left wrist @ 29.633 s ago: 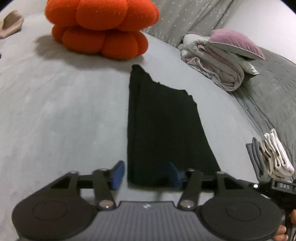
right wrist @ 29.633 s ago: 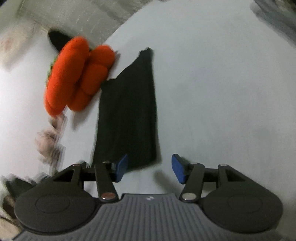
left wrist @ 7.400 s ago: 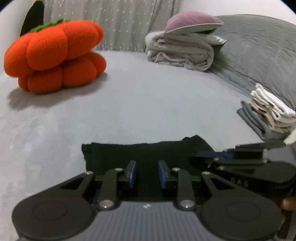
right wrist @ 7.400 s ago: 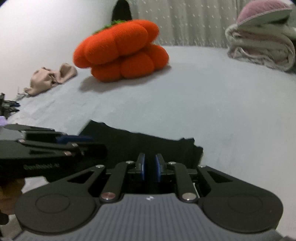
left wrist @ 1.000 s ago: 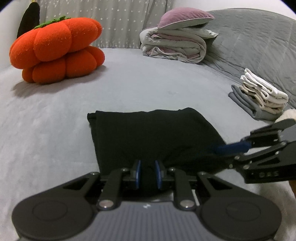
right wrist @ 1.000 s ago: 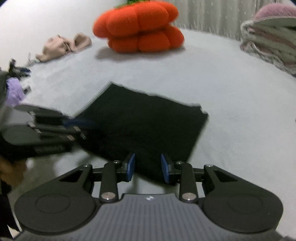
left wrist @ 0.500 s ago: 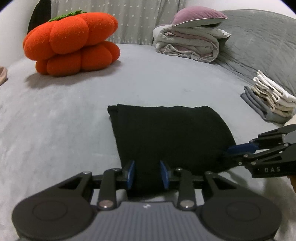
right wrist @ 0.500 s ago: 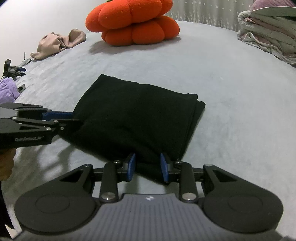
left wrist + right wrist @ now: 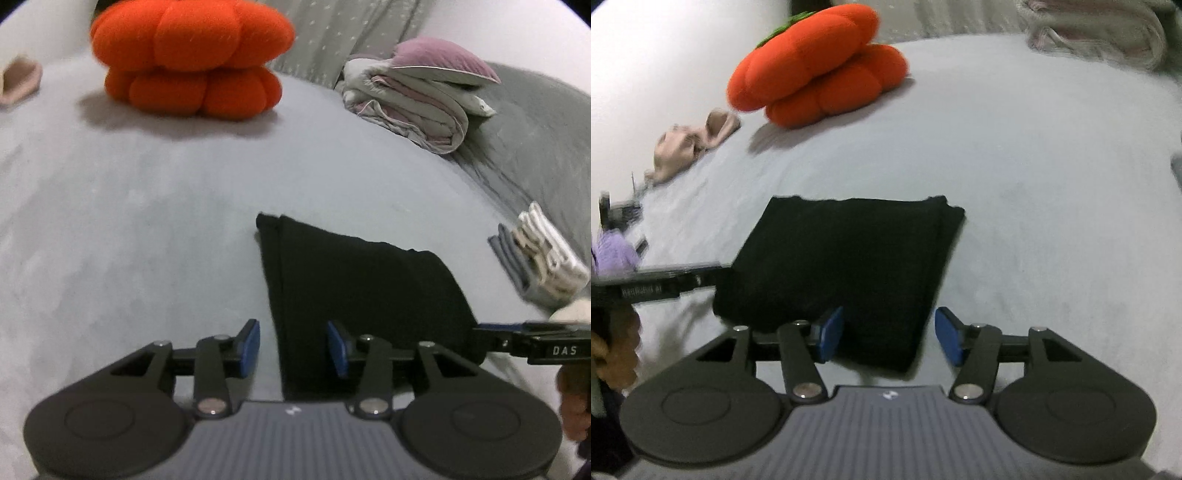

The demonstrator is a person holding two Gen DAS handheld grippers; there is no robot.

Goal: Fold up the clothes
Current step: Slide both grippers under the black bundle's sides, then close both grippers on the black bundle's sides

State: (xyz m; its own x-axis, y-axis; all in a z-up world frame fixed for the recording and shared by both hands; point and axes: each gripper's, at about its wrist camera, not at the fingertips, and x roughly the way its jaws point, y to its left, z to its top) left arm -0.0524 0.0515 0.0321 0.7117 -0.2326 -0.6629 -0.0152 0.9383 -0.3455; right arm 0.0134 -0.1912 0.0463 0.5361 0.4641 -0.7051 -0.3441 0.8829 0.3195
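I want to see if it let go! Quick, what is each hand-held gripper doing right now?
Left hand-held gripper: opening, pads off the black folded garment, holding nothing.
Right hand-held gripper: opening, the garment's near edge between its pads, not gripped.

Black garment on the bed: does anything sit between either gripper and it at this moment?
Nothing visible does. The black garment lies folded on the grey bed, directly ahead of the left gripper and right gripper, whose jaws are opening without pressing the cloth. The orange cushion sits well beyond.
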